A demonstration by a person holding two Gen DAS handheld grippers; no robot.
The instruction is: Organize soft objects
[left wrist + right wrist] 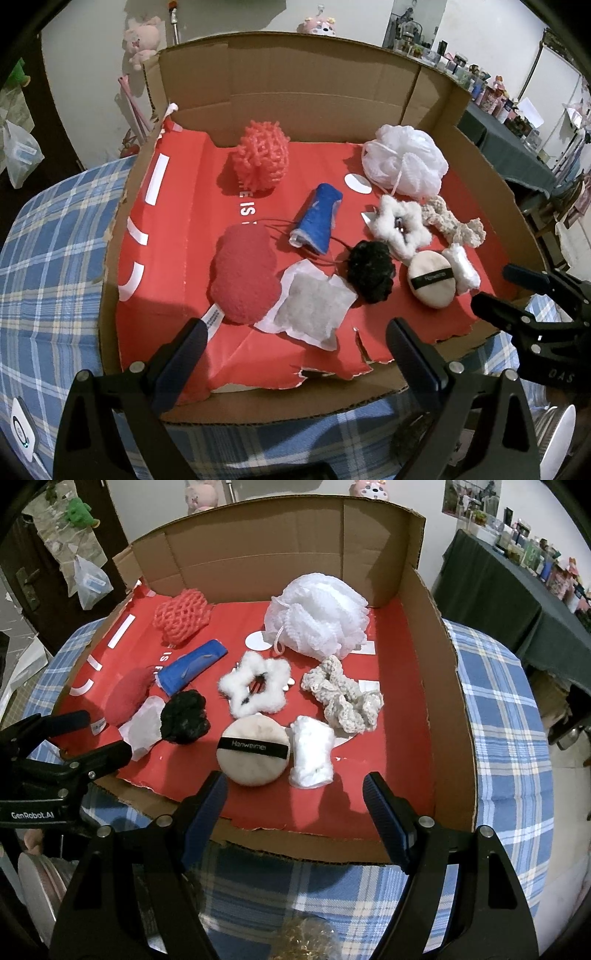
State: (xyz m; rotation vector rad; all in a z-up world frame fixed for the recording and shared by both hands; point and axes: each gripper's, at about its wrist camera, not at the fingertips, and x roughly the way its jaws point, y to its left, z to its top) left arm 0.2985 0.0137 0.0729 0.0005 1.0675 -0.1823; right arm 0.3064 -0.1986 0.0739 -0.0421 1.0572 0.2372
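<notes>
Several soft objects lie on the red liner of an open cardboard box point(295, 85) point(454, 686): a coral net ball point(260, 158) point(183, 618), a white mesh bath pouf point(404, 158) point(319, 616), a blue felt roll point(317, 218) point(194, 666), a red sponge point(243, 269) point(129, 696), a grey sachet point(314, 306) point(142, 729), a black pompom point(371, 271) point(184, 718), a white fluffy star point(400, 223) point(255, 688), a cream scrunchie point(454, 221) point(343, 694), a powder puff point(432, 278) point(253, 751) and a white cotton wad point(461, 269) point(310, 755). My left gripper point(295, 339) point(99, 734) and right gripper point(295, 792) point(495, 286) are open and empty at the box's near edge.
The box sits on a blue plaid tablecloth point(48, 258) point(509, 720). A dark-covered table with small items point(498, 572) stands at the right. Plush toys point(142, 40) hang on the back wall. A plastic bag point(90, 581) hangs at the left.
</notes>
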